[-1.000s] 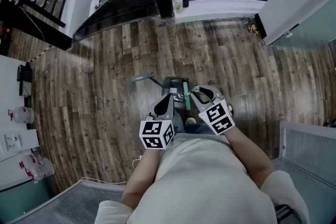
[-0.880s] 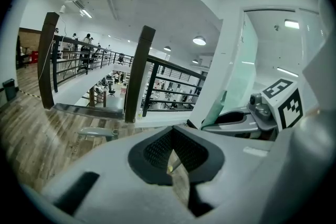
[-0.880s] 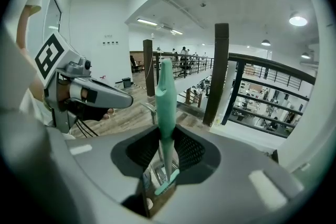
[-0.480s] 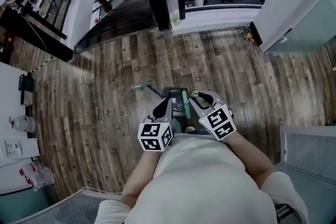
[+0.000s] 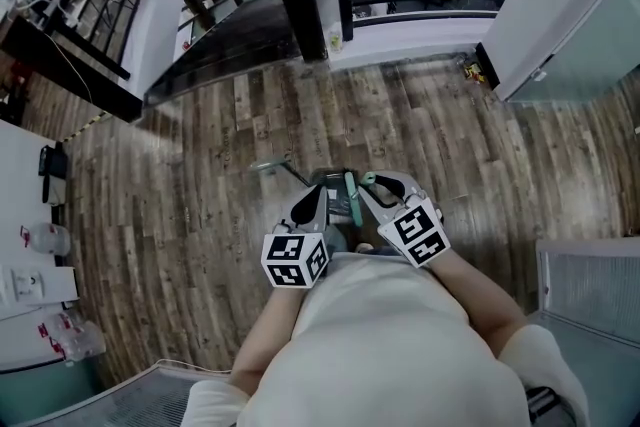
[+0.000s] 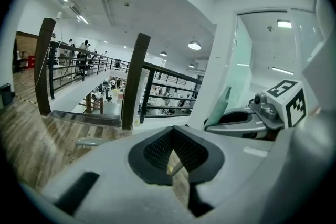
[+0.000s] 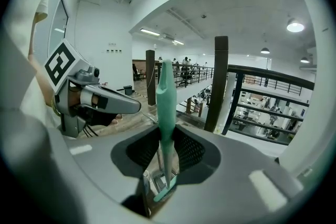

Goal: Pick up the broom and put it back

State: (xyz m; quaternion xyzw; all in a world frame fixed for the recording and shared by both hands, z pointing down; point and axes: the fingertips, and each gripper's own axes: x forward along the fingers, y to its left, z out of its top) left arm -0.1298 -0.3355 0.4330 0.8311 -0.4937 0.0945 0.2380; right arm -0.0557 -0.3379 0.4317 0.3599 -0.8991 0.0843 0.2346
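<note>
Right gripper is clenched on the teal broom handle, which stands upright just in front of the person. Left gripper, just left of it, is closed on nothing. Best to hold the handle vertical with a firm grip and avoid swinging it while carrying.

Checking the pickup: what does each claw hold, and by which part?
Right claw grips the broom by its green handle; left claw holds nothing.

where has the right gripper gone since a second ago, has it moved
Yes, slightly: the right gripper now sits nearer the foot of the dark pillar.
</note>
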